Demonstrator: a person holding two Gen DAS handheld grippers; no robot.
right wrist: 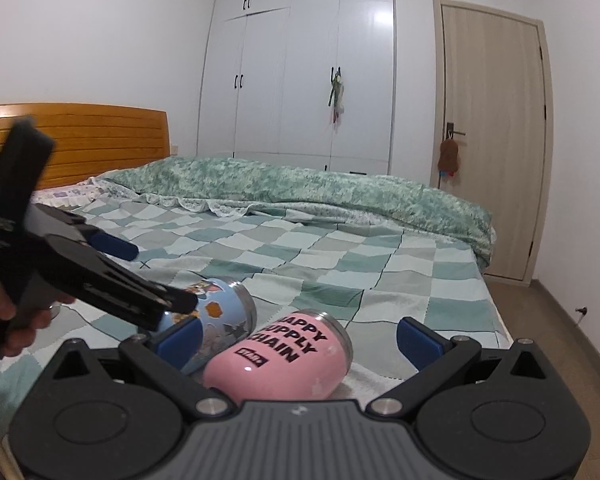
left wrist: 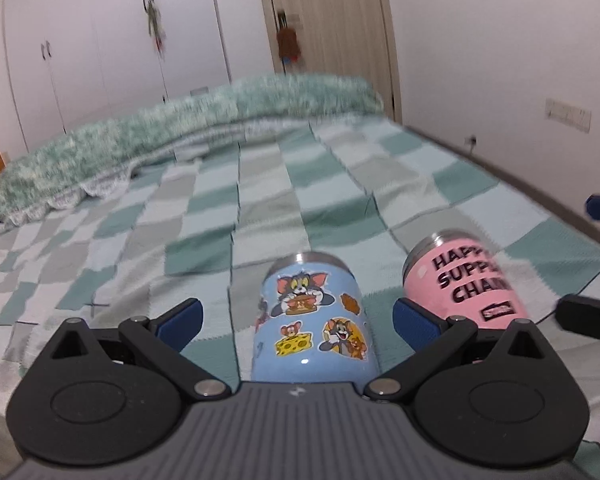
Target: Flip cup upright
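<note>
Two steel-rimmed cups lie on their sides on the checked bedspread. A blue cartoon cup lies between the open blue pads of my left gripper, rim pointing away. A pink cup with black lettering lies to its right. In the right wrist view the pink cup lies between the open fingers of my right gripper, with the blue cup to its left. The left gripper shows there over the blue cup. Neither gripper touches a cup that I can see.
A rumpled green duvet lies across the far side of the bed. A wooden headboard stands at the left. White wardrobes and a door line the far wall. The bed's edge drops to the floor at the right.
</note>
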